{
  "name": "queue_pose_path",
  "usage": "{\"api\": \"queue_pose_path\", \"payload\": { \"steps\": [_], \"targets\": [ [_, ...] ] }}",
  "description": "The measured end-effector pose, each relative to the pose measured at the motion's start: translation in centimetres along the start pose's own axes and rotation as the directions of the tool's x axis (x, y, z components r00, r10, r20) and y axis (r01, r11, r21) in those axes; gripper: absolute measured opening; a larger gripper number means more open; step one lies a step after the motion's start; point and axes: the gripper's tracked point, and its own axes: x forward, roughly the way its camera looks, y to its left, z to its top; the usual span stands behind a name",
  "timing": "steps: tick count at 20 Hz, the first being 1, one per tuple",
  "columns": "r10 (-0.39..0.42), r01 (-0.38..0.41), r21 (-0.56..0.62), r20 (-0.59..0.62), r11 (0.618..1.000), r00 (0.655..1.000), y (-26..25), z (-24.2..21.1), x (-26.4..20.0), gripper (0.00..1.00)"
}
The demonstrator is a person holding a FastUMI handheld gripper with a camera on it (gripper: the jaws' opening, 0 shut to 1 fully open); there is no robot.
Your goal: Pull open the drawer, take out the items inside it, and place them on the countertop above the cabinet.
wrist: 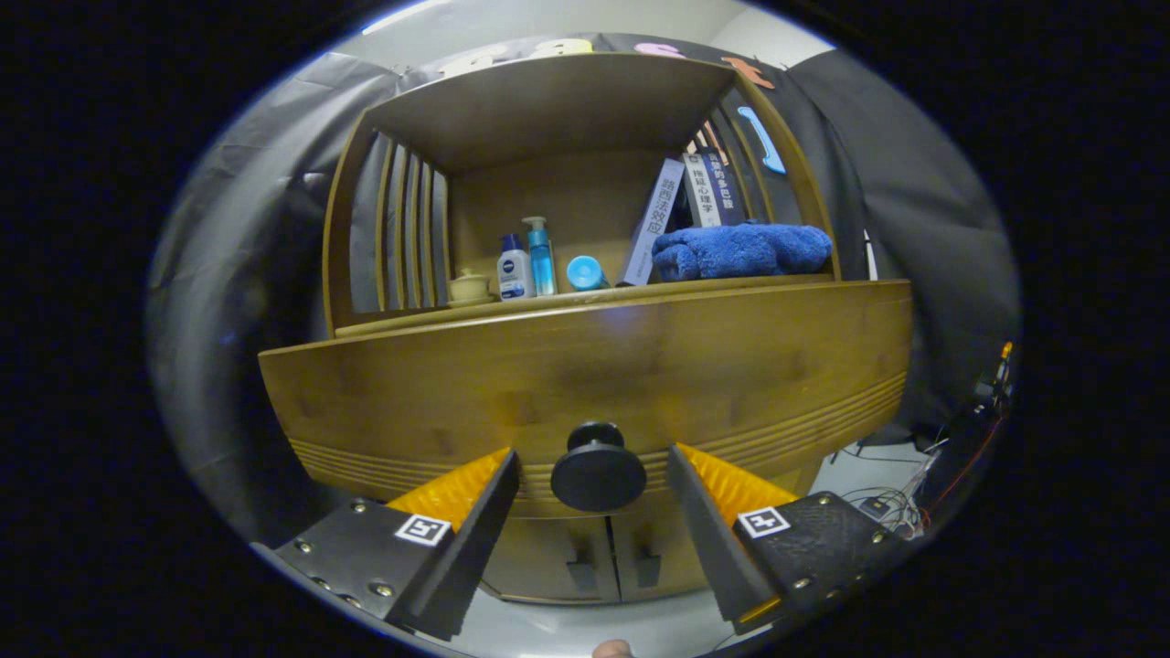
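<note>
Hand-held gripper level, facing drawer front; fingers spread open either side of knob, not touching. Knob points straight at camera.

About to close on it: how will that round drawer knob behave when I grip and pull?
The drawer knob looks rigid and smooth, so the open fingers flanking it may slip on its rounded rim. Its narrower neck probably gives a better hold. The drawer is wide, so it will likely resist.

Drawer knob sits between the hand-held gripper fingers, untouched.
</note>
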Motion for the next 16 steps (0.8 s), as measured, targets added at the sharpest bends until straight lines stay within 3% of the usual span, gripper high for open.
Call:
{"api": "queue_pose_path", "payload": {
  "steps": [16],
  "targets": [
    [0.000,0.000,-0.007,-0.023,1.000,1.000,0.4,0.7,6.2,0.99]
  ]
}}
